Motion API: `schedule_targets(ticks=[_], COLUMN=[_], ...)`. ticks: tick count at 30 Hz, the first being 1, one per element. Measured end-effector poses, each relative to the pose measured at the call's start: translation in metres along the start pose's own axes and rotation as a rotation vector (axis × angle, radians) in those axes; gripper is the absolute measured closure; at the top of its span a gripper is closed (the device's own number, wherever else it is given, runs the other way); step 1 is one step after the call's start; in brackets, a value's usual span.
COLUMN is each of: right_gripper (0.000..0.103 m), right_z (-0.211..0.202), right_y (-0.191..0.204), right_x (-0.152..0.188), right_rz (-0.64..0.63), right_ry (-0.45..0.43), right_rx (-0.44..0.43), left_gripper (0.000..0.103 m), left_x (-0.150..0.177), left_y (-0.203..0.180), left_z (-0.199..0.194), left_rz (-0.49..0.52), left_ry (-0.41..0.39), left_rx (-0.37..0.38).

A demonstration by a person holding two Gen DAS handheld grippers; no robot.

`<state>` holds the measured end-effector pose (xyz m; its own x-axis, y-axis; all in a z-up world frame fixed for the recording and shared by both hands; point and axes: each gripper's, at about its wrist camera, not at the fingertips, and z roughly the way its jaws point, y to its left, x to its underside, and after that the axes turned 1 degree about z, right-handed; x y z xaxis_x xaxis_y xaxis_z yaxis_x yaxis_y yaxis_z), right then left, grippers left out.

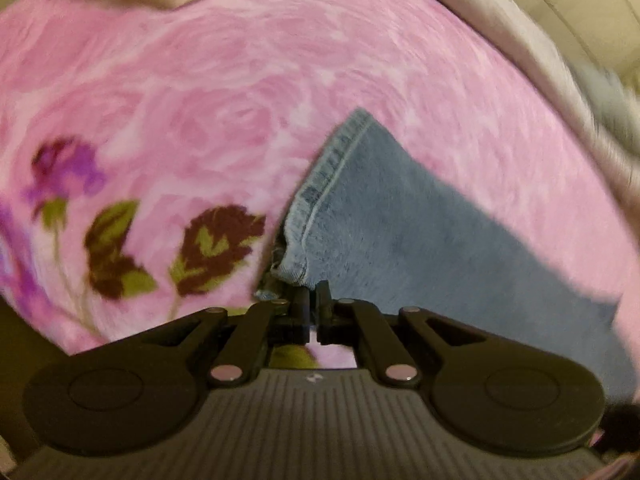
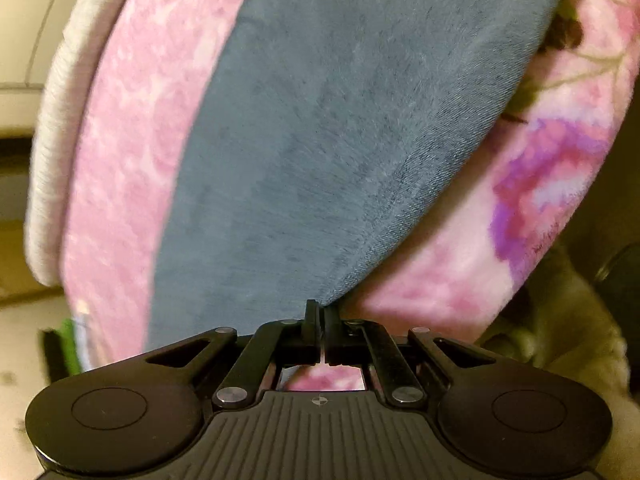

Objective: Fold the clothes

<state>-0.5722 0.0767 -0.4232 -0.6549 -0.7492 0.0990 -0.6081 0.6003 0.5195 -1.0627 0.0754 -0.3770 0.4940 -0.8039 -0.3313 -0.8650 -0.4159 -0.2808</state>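
nearest in the left wrist view is the left gripper [image 1: 311, 294], its black fingers [image 1: 300, 300] drawn close together and clamped on the hemmed corner of the jeans [image 1: 400, 216]; the stitched hem runs up and away from the fingers to a pointed corner, and the blue denim spreads off to the right of the fingers, lying flat on the pink blanket [image 1: 240, 80]; the picture is blurred, so fine detail of the cloth is lost; to the left of the fingers the blanket carries a print of dark red and olive leaves [image 1: 216, 248] and a purple flower [image 1: 64, 172]; farther out the blanket is plain pink with pale rose swirls; beyond its far edge runs a beige border [image 1: 532, 52], and past that a pale surface that cannot be made out.

in the right wrist view the right gripper [image 2: 321, 314] sits nearest, its fingers [image 2: 311, 320] pressed together on a lower edge of the same jeans [image 2: 340, 120]; from the grip the denim fans upward as a broad blue band that fills the middle of the frame and reaches its top edge; the pink blanket [image 2: 132, 160] lies on both sides of it, plain on the left and with a purple and pink bloom [image 2: 532, 192] on the right; along the far left edge of the blanket is a pale fleecy border [image 2: 52, 140]; beyond it a light floor shows.
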Motion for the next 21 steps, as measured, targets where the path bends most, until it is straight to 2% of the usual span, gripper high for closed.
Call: schedule_targets(ticks=[3,5,8,12,14,16,21], right_gripper=[0.101,0.098,0.093,0.09,0.089,0.089,0.089], right_z=[0.009,0.008,-0.005,-0.041,-0.058,-0.073,-0.092], right_y=[0.008,0.013,0.019,0.012,0.001,-0.009,-0.025], right_x=[0.006,0.003,-0.005,-0.023,-0.038,-0.053,-0.1], right_rz=[-0.058,-0.09,-0.146,-0.217,-0.226,-0.25,-0.342], right_ry=[-0.016,0.018,0.051,-0.031,-0.068,-0.117,-0.188], right_rx=[0.044,0.062,0.095,0.163,0.205,0.239,0.281], left_gripper=[0.098,0.097,0.088,0.091,0.091,0.091,0.091], left_x=[0.001,0.002,0.004,0.006,0.005,0.007,0.022], left_y=[-0.013,-0.021,-0.034,-0.047,-0.06,-0.089,-0.196], left_z=[-0.001,-0.002,-0.004,-0.016,-0.02,-0.018,0.005], left_rz=[0.11,0.184,0.289,0.321,0.323,0.378,0.5], left_ry=[0.014,0.023,0.04,0.113,0.149,0.158,0.186], left_rx=[-0.063,-0.105,-0.169,-0.267,-0.21,-0.141,0.027])
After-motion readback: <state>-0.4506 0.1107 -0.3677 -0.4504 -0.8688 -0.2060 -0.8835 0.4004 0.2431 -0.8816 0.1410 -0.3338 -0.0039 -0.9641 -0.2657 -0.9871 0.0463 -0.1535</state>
